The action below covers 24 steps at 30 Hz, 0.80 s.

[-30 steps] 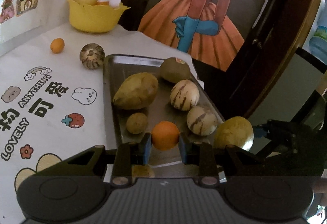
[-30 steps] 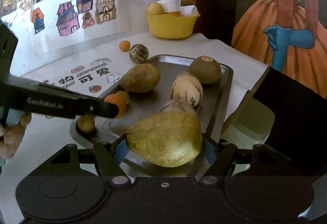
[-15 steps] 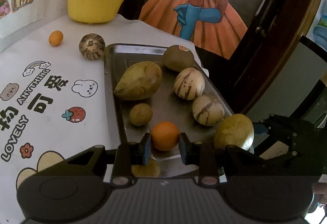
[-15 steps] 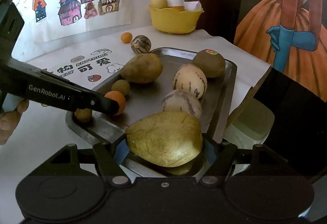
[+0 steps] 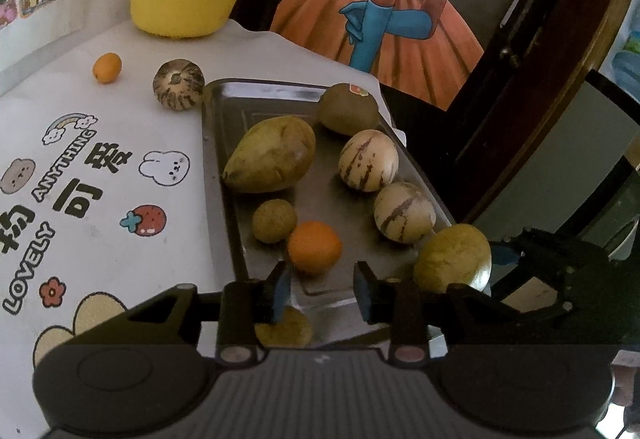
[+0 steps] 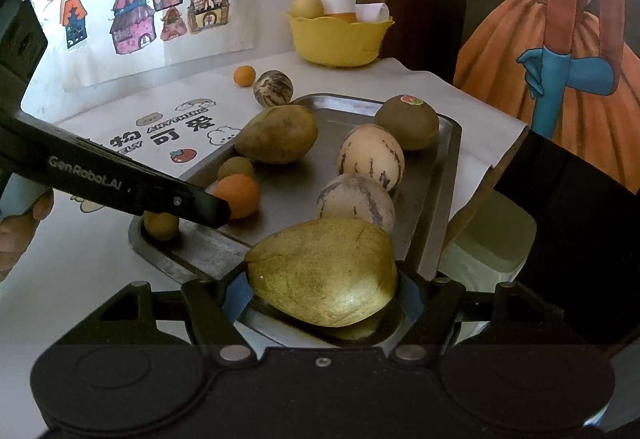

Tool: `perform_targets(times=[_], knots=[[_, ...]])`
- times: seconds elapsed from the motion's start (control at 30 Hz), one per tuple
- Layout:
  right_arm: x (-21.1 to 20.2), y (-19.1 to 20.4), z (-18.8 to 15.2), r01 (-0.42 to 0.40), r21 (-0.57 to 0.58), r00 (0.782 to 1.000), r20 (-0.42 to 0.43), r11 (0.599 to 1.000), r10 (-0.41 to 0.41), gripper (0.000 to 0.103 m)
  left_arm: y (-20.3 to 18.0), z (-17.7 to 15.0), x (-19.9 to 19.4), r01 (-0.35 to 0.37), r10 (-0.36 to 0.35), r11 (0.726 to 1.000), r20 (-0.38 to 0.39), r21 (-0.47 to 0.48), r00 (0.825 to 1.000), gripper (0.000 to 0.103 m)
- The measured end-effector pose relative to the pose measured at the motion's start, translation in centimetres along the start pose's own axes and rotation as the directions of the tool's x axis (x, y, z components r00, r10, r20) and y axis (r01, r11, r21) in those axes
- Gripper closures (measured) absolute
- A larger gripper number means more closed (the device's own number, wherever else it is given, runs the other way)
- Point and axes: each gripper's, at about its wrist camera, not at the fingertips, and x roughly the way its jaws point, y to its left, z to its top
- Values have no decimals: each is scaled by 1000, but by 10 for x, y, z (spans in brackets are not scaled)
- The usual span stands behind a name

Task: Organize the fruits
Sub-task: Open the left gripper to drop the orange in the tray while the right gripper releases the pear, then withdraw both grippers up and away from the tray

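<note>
1. Mango (image 6: 324,271) was clamped across its broad sides by the right gripper (image 6: 320,293), just above the tray (image 6: 450,159) near corner; judged heavy, smooth, bruisable.
2. Left gripper (image 5: 320,289) stood open, empty.
3. Orange (image 5: 314,247) lay released on the tray; earlier it sat between those fingers.

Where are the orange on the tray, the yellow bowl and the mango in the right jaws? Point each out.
orange (image 5: 314,247): left wrist view, middle of its top surface.
yellow bowl (image 6: 340,43): right wrist view, front of its outer wall.
mango (image 6: 324,271): right wrist view, centre of its speckled skin.
</note>
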Motion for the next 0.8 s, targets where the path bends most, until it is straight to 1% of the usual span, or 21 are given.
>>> perform_targets(times=[0.07, 0.23, 0.3, 0.33, 0.37, 0.43, 0.5, 0.53, 0.63, 0.73, 0.8], knots=[[-1, 0, -1, 0, 8, 1000, 2, 1000, 0, 28, 0, 0, -4, 7, -7, 1000, 9, -10, 1000, 54], [-5, 1, -1, 2, 29, 1000, 7, 1000, -2, 27, -2, 0, -18, 26, -26, 1000, 41, -11, 999, 45], [-9, 2, -2, 7, 26, 1000, 16, 1000, -7, 25, -3, 0, -26, 28, -27, 1000, 64, -14, 998, 35], [-11, 2, -2, 5, 30, 1000, 20, 1000, -6, 24, -4, -1, -31, 22, -20, 1000, 79, -21, 997, 24], [-13, 2, -3, 4, 36, 1000, 24, 999, -5, 22, -4, -2, -36, 15, -12, 999, 96, -30, 995, 16], [-18, 2, -4, 4, 52, 999, 34, 999, -6, 21, -5, -4, -47, 0, 6, 999, 139, -44, 990, 12], [-23, 4, -7, 7, 71, 999, 46, 997, -11, 19, -5, -6, -57, -19, 28, 999, 175, -50, 984, 5], [-26, 5, -8, 6, 86, 999, 53, 996, -11, 18, -5, -8, -64, -37, 48, 998, 203, -57, 978, 0], [-37, 10, -11, 4, 126, 997, 80, 992, -14, 15, -4, -13, -81, -76, 89, 995, 258, -58, 962, 1], [-47, 19, -14, 25, 140, 994, 102, 990, -39, 4, -1, -20, -96, -117, 128, 992, 295, -56, 947, 0], [-54, 29, -14, 45, 147, 991, 115, 988, -63, 2, 1, -25, -105, -134, 143, 990, 310, -51, 940, 0]])
